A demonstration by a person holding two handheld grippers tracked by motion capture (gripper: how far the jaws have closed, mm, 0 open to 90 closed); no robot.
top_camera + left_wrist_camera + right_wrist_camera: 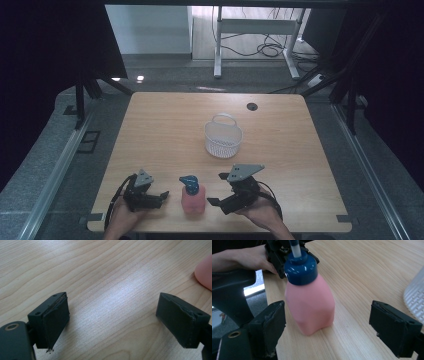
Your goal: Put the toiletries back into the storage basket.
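A: Quick pass; high view first. Pink bottle [192, 200] with a blue pump cap [189, 182] stands upright on the wooden table [165, 130], near edge, about centre; nothing touching it.

B: Grippers?

A: Left gripper [161, 197] sits left of the bottle, jaws pointing right at it, just beside but apart; right gripper [215, 190] sits right of it, jaws pointing left, also apart. A hand holds each from the near edge; right hand [262, 214] plain to see, left hand [122, 219] partly cut by the frame.

B: Jaw states?

A: Left gripper view: left gripper [112, 320] has its jaws spread wide with bare wood between them; a sliver of the pink bottle [205, 272] at the right edge, outside the gap. Right gripper view: right gripper [327, 327] also spread wide, clasping nothing; pink bottle [310, 307] stands just past the jaws, nearer the left one, not touched that I can tell; blue cap [300, 268] on top with a pale pump stem rising out of frame.

B: Anything else?

A: White mesh basket [223, 136] with a handle, farther back and a bit right of the bottle, well apart from both grippers; its ribbed wall [415, 297] shows at the right edge of the right gripper view. The left gripper and its hand [244, 258] show behind the bottle there.
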